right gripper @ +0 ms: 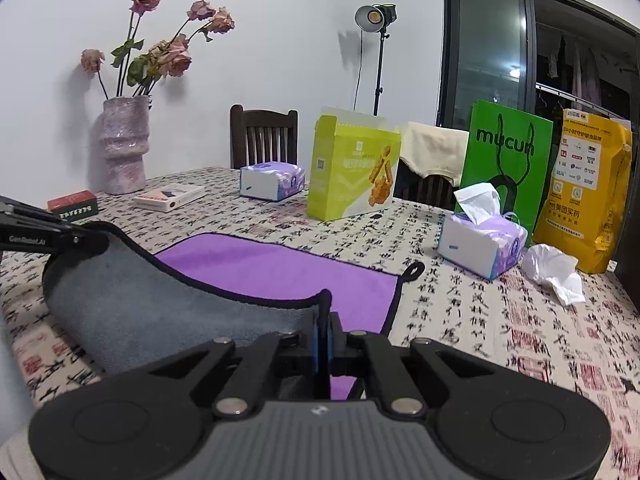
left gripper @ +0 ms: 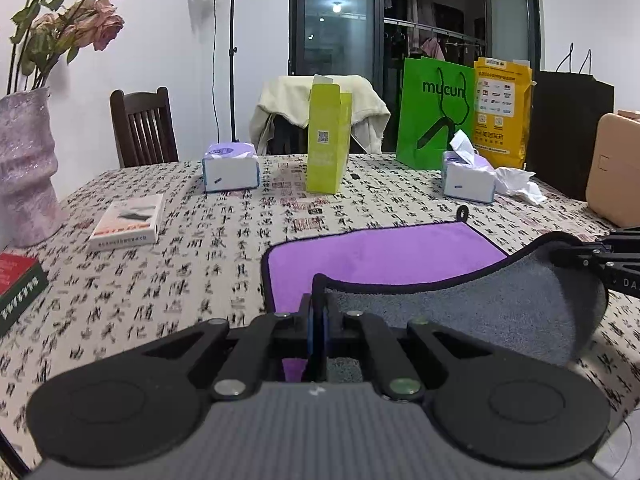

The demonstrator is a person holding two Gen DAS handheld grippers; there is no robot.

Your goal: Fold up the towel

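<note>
A towel [left gripper: 380, 254], purple on top and grey underneath with a dark edge, lies on the patterned tablecloth; it also shows in the right wrist view [right gripper: 280, 268]. My left gripper [left gripper: 319, 312] is shut on the near left corner and holds it lifted, grey side showing. My right gripper [right gripper: 325, 320] is shut on the near right corner, also lifted. The near edge sags between the two grippers. The far half lies flat, with a hanging loop [left gripper: 463, 212] at its far right corner.
Beyond the towel stand two tissue packs [left gripper: 230, 166] [left gripper: 468, 176], a yellow-green box [left gripper: 328, 140], a green bag [left gripper: 434, 116] and a yellow bag [left gripper: 502, 112]. A vase [left gripper: 24, 168], a white box [left gripper: 128, 222] and a red-green box [left gripper: 18, 284] are at left. Crumpled tissue [right gripper: 554, 272] lies at right.
</note>
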